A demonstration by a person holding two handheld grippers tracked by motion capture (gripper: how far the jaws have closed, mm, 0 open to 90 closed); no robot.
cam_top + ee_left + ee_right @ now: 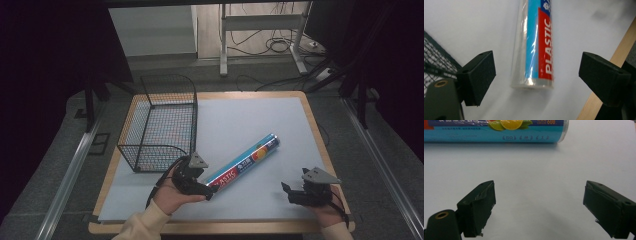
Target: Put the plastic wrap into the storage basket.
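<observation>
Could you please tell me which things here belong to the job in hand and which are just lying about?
In the job:
- plastic wrap roll, lying between the open jaws of the left hand-held gripper
- wire basket, probably where the roll goes

Lying about:
- right hand-held gripper, open, idle above the mat
- cables on the floor beyond the table

We see the blue and red plastic-wrap roll (243,164) lying diagonally on the pale grey table mat (250,120), right of the black wire mesh basket (159,122). Our left gripper (209,192) sits at the roll's near end, our right gripper (286,192) well apart, farther right.
</observation>
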